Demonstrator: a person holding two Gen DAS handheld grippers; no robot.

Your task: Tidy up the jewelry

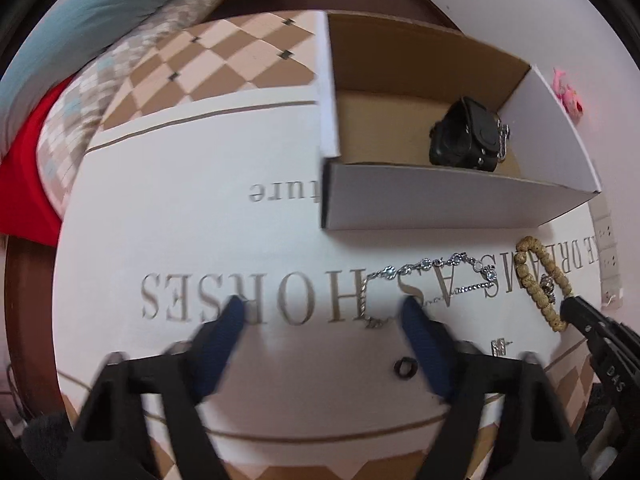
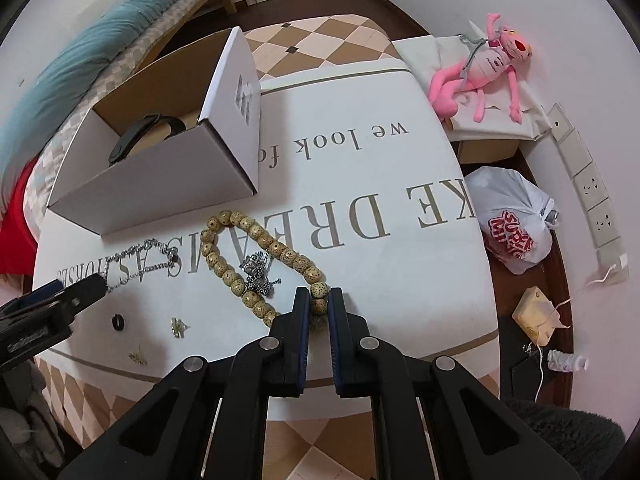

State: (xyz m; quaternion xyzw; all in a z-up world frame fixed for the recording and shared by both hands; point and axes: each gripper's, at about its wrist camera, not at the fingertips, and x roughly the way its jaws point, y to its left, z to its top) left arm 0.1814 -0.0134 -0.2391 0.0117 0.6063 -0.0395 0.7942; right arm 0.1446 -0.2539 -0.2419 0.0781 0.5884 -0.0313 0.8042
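Round speckled wooden-looking beads (image 2: 256, 240), looped strand.

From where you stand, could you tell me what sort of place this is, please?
Most likely a bedroom in a home: a bed with a teal quilt beside the cloth-covered table, a pink plush toy by the wall, and wall sockets.

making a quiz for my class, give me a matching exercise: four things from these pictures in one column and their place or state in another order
Things:
1. bead bracelet
2. black watch
3. silver chain bracelet
4. pink plush toy

Places or states:
A. inside the cardboard box
B. between the open left gripper's fingers
C. clamped in the right gripper
D. on a white cloth beyond the table

Pairs: 1-C, 2-A, 3-B, 4-D
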